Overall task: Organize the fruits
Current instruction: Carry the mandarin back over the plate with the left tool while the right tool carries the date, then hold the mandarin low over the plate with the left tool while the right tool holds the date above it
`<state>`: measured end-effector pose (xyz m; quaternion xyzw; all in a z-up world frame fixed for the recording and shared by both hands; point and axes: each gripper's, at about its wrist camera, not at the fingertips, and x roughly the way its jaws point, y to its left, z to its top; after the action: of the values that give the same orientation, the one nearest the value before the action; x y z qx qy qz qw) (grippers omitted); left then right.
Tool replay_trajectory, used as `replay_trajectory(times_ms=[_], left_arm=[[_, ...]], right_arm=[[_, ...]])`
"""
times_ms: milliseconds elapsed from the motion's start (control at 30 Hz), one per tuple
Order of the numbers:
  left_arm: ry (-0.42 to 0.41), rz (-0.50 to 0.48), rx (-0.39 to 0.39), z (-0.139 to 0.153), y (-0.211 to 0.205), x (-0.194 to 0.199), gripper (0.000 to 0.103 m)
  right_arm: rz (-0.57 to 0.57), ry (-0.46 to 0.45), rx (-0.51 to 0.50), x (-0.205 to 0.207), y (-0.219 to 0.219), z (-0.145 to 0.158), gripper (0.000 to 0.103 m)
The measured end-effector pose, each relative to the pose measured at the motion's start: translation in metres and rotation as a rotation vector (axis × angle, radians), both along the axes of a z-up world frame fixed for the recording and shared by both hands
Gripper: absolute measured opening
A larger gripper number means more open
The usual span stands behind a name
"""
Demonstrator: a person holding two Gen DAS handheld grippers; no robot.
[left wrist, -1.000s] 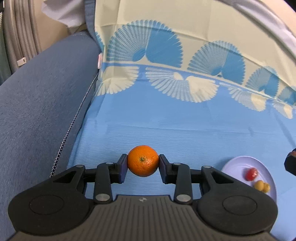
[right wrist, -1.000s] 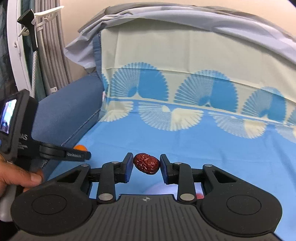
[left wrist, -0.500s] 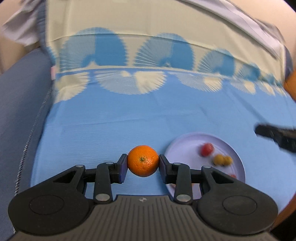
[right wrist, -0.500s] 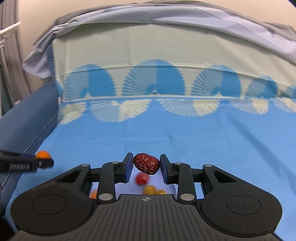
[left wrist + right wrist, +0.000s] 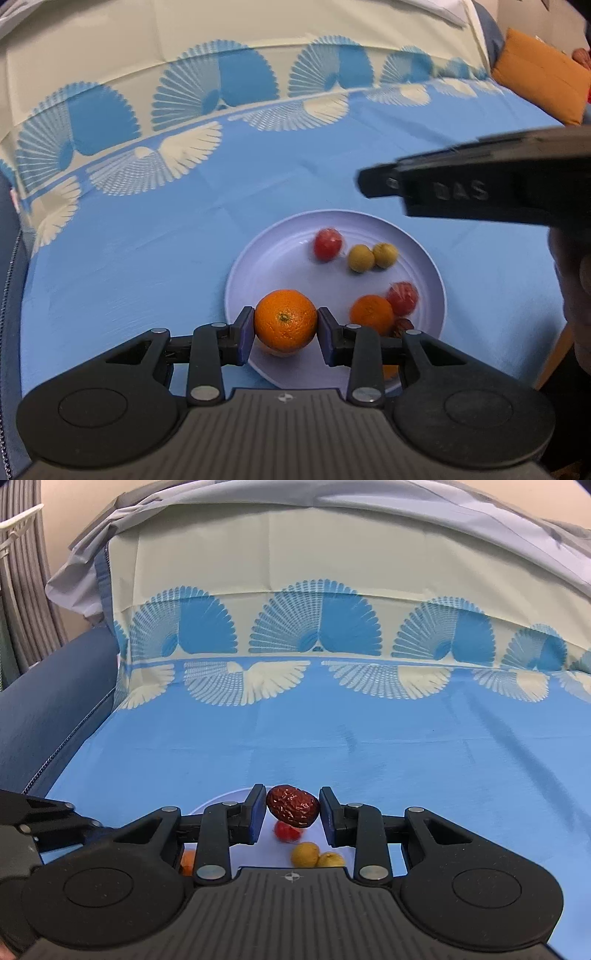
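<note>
My left gripper [image 5: 285, 331] is shut on an orange [image 5: 285, 319], held over the near left rim of a pale lilac plate [image 5: 273, 254]. On the plate lie a second orange [image 5: 371, 314], two red fruits [image 5: 327, 244], two small yellow fruits [image 5: 361, 258] and a dark date partly hidden behind a finger. My right gripper [image 5: 293, 816] is shut on a wrinkled red date [image 5: 293, 806], held above the plate's far edge [image 5: 225, 796]. Below the date sit a red fruit [image 5: 286, 832] and two yellow fruits [image 5: 305, 853]. The right gripper's side crosses the left wrist view at upper right.
A blue cloth [image 5: 147, 236] with cream and blue fan patterns covers the seat and runs up the backrest [image 5: 332, 572]. A dark blue armrest [image 5: 48, 698] stands at the left. An orange cushion [image 5: 539, 74] lies at the far right. A hand [image 5: 576, 295] shows at the right edge.
My left gripper swung right with the orange, from bare cloth to over the plate's near rim. My right gripper sank a little over the plate with the date. Both grips are unchanged.
</note>
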<state>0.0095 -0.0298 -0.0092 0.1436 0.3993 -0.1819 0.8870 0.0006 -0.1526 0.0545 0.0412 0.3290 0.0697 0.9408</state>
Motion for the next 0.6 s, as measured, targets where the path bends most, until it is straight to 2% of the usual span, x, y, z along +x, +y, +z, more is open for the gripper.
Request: replay_trajectory(times_ms=[600], left_arm=[[0.034, -0.034, 0.028, -0.011, -0.011, 0.002, 0.040]], right_arm=[[0.033, 0.017, -0.015, 0.008, 0.007, -0.005, 0.033]])
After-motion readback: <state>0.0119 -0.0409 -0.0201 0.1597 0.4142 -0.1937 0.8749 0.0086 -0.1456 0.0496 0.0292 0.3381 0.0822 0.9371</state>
